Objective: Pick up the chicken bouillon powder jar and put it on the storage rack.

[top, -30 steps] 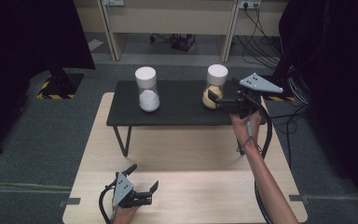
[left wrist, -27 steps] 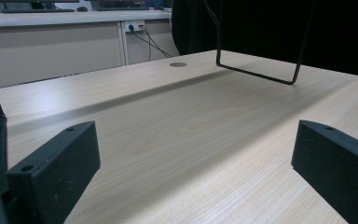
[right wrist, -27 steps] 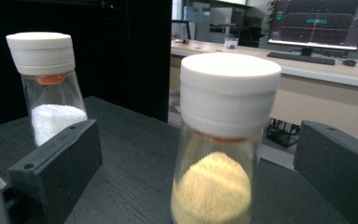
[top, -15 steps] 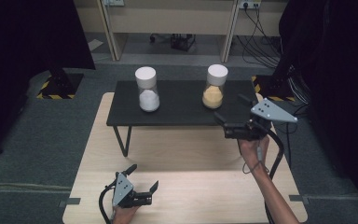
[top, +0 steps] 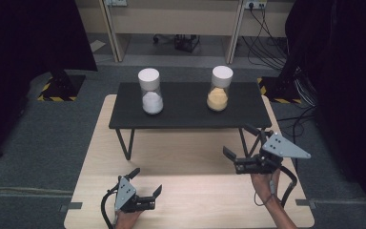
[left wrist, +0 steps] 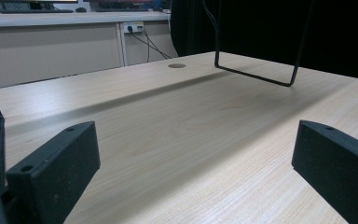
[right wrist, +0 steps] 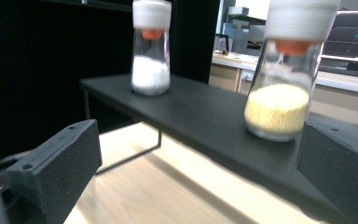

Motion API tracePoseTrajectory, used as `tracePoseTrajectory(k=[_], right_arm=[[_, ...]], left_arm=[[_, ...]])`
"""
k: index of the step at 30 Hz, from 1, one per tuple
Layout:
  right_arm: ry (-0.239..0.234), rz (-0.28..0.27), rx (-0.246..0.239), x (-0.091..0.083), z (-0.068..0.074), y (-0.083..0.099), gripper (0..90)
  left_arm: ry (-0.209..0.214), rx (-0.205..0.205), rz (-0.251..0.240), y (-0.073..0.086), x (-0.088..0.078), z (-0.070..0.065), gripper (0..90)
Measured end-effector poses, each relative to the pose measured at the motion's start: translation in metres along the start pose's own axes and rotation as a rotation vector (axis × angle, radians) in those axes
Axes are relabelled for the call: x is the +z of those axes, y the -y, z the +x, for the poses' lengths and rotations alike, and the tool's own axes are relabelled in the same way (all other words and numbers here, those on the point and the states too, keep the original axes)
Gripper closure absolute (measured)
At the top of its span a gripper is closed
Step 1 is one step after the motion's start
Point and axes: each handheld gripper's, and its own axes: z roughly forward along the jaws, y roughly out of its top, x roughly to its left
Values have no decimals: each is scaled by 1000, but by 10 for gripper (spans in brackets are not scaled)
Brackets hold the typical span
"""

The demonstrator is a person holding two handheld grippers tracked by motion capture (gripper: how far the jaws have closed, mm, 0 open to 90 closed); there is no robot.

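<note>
Two white-capped glass jars stand upright on a black raised shelf (top: 186, 114). The jar of white powder (top: 150, 90) (right wrist: 151, 46) is at its left, the jar of yellow grains (top: 219, 88) (right wrist: 283, 74) at its right. My right gripper (top: 240, 143) is open and holds nothing, hanging in front of the shelf's right end, below and apart from the yellow jar. My left gripper (top: 145, 182) lies low over the wooden table near its front edge, also open, with bare wood between its jaws.
The light wooden table (top: 190, 157) (left wrist: 191, 121) carries the shelf on thin black wire legs (left wrist: 256, 74). A round cable hole (left wrist: 176, 66) is in the tabletop. Grey carpet, cabinets and cables (top: 267, 28) lie beyond the table.
My right gripper has pulled back from the yellow jar, moving down and toward the table's front. The jar stays on the shelf. The left gripper has not moved.
</note>
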Motion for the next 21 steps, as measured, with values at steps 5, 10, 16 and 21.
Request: tracePoseTrajectory(k=[5, 10, 16, 21], right_arm=[[-1, 25, 12, -5, 9, 29, 2], [-21, 21, 47, -5, 10, 53, 1], [-18, 29, 56, -8, 15, 81, 1], [-15, 20, 76, -11, 14, 96, 2]], left_arm=[[0, 0, 1, 0, 0, 0, 1], [0, -1, 0, 0, 0, 0, 1], [0, 0, 1, 0, 0, 0, 1], [-1, 0, 1, 0, 0, 0, 1]])
